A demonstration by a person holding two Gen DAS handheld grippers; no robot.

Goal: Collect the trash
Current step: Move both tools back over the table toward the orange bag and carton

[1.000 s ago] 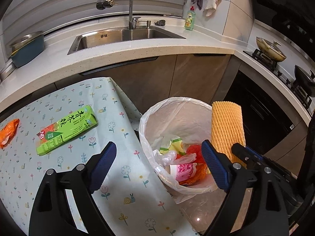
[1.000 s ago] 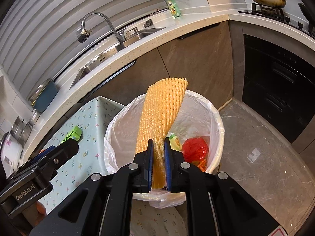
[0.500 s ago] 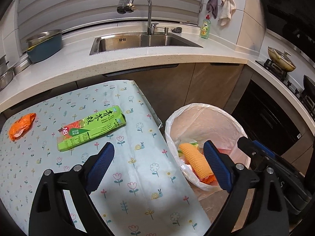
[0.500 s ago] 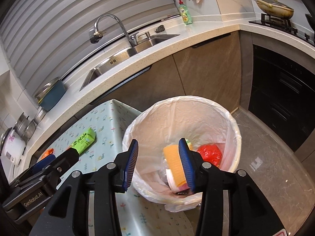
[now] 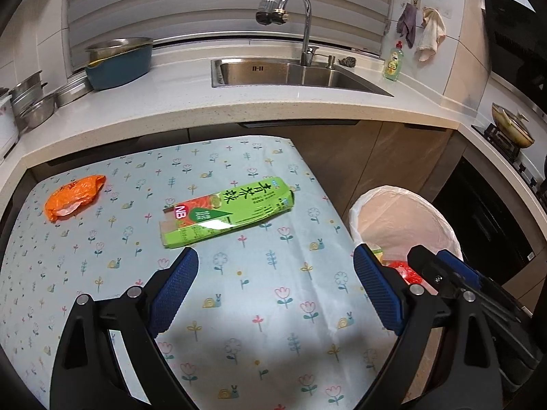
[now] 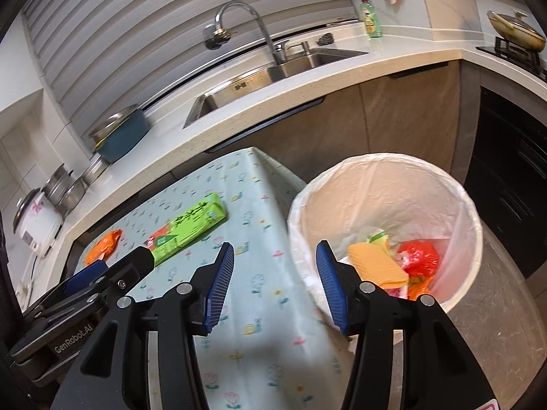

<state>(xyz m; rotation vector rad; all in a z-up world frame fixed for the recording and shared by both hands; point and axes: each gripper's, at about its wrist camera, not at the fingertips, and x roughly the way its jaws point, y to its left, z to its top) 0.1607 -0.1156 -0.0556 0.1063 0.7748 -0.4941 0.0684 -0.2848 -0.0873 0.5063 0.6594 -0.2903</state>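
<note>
A green carton (image 5: 227, 213) lies flat on the flowered tablecloth (image 5: 239, 307), and an orange wrapper (image 5: 73, 196) lies at its far left. My left gripper (image 5: 273, 287) is open and empty, hovering just short of the carton. The white-lined trash bin (image 6: 386, 184) stands on the floor right of the table and holds the yellow foam net (image 6: 377, 264), a red bag (image 6: 418, 258) and other scraps. My right gripper (image 6: 275, 287) is open and empty, over the table's right edge beside the bin. The carton (image 6: 189, 227) and wrapper (image 6: 104, 246) also show in the right wrist view.
A counter with a sink (image 5: 290, 75) and tap curves behind the table. A blue pot (image 5: 118, 59) and metal pots stand at the left, a soap bottle (image 5: 393, 63) at the right. A stove with a pan (image 5: 512, 130) and dark oven front are beyond the bin.
My right gripper opened and dropped the yellow foam net into the bin, then drew back left. My left gripper swung left from the bin towards the green carton.
</note>
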